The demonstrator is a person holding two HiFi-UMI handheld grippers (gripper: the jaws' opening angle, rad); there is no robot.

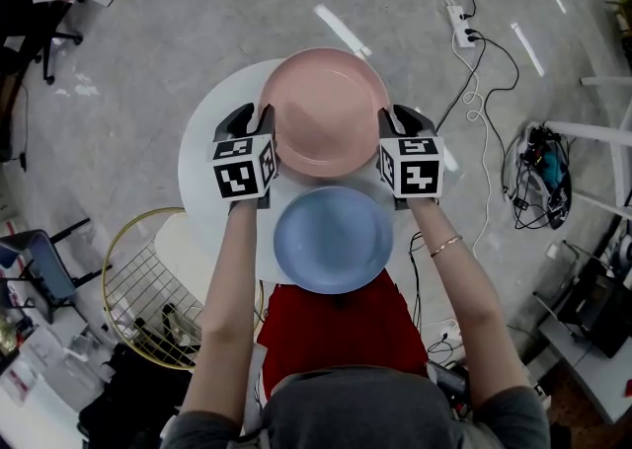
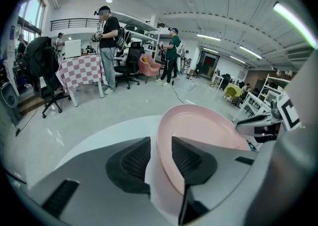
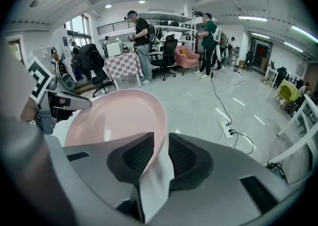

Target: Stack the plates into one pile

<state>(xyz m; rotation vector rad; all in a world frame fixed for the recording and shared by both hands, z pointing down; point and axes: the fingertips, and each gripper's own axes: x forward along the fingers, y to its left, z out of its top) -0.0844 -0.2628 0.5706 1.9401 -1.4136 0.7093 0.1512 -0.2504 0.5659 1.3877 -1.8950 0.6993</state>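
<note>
Pink plate (image 1: 326,112): round and shallow, plain matte pink with a raised rim; it is on the far part of the white round table (image 1: 197,156).
Blue plate (image 1: 333,240): same shape, light blue, just beside the pink one on the near side.
Left gripper (image 2: 160,156): jaws apart, not clamping; the pink plate's left rim stands between the pads, and a strip of table shows beside it.
Right gripper (image 3: 161,154): jaws also apart, with the right rim between them.
</note>
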